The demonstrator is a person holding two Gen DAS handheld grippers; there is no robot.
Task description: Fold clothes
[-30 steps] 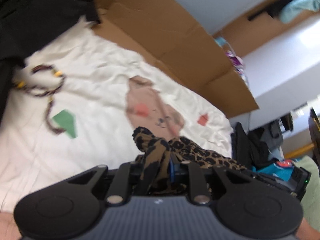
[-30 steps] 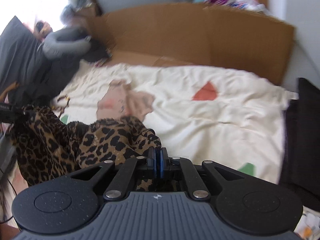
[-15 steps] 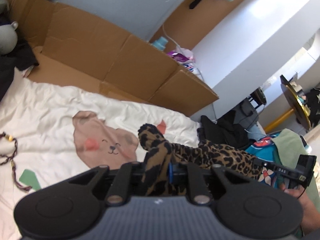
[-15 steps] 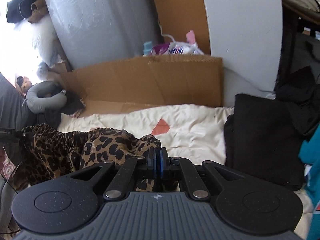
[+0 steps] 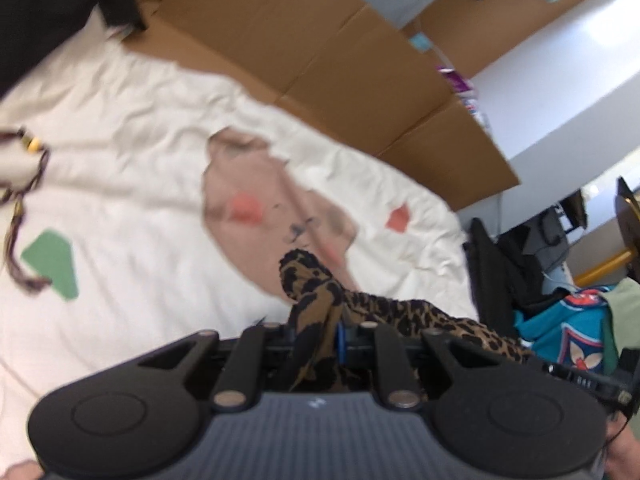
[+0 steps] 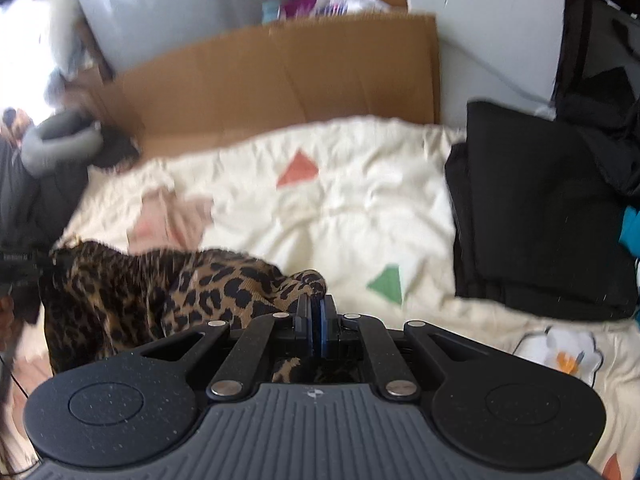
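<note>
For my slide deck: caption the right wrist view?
Right tongs clamp a leopard-print garment above a cream blanket.

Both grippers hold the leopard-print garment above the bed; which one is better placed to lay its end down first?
Probably the right gripper. Ahead of it lies open blanket. The left gripper, also shut on the leopard-print garment, sits nearer the bed's edge.

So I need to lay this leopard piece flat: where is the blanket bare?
The cream blanket is bare between the red triangle and green triangle, left of the black folded clothes. It is crowded by the dark pile and beaded cord. Both tongs grip the leopard garment.
</note>
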